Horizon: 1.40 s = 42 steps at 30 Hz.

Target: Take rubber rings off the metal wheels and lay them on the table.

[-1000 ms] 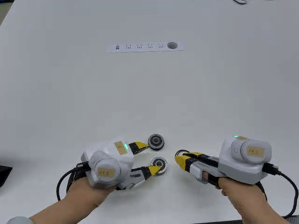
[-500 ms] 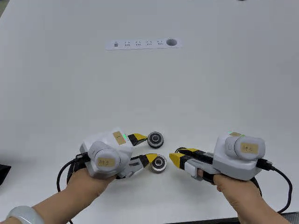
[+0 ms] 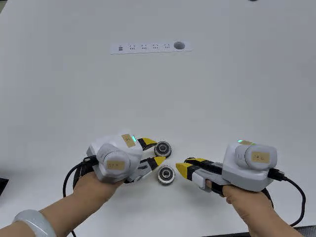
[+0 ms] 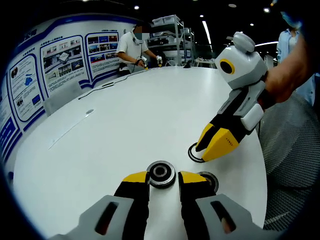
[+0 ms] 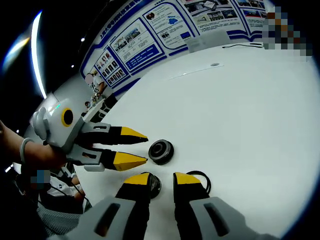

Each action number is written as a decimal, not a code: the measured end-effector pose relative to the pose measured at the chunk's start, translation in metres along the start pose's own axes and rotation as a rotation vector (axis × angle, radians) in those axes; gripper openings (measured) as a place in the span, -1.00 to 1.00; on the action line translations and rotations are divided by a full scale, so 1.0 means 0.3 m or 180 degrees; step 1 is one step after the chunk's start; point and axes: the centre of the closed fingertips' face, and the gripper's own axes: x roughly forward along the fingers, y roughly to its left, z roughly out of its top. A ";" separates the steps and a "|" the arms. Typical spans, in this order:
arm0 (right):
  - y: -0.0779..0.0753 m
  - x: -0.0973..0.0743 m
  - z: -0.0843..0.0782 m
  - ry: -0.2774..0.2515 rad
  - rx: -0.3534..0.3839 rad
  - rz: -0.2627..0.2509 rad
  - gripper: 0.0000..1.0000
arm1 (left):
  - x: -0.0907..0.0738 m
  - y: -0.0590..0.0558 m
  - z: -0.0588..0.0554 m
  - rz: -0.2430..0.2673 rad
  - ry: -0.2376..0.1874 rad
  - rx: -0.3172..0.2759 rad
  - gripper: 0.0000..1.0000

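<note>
- Left gripper [image 3: 153, 151]: stands narrowly open, holding nothing, tips just short of far wheel [image 3: 163, 148], dark-rimmed around a metal hub.
- Right gripper [image 3: 181, 168]: parts narrowly, grips nothing, beside near wheel [image 3: 166, 175].
- Loose black ring [image 4: 196, 152]: lies flat on table [image 3: 222, 89] under right tips.
- Power strip [image 3: 148, 47]: sits well apart across bare tabletop.

On the white bench [image 5: 240, 100] the right tool [image 5: 161, 179] rises from 6 o'clock with its jaws slightly parted on nothing, a metal wheel [image 5: 161, 151] just ahead at 12 o'clock, a second wheel [image 5: 154, 184] at its 9 o'clock jaw, a loose rubber ring [image 5: 200, 172] at its 3 o'clock jaw, and the left tool [image 5: 144, 147] entering from 9 o'clock, jaws spread.
</note>
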 end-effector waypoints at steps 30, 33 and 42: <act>-0.008 0.000 -0.011 0.0001 0.0076 0.0006 -0.63 | 0.051 0.006 -0.016 -0.0059 0.0152 0.0052 -0.68; -0.008 0.001 -0.010 -0.0001 0.0088 0.0008 -0.63 | 0.053 0.008 -0.015 -0.0068 0.0154 0.0052 -0.69; -0.008 0.007 0.006 -0.0043 0.0149 0.0025 -0.63 | 0.053 0.011 -0.019 -0.0079 0.0177 0.0047 -0.72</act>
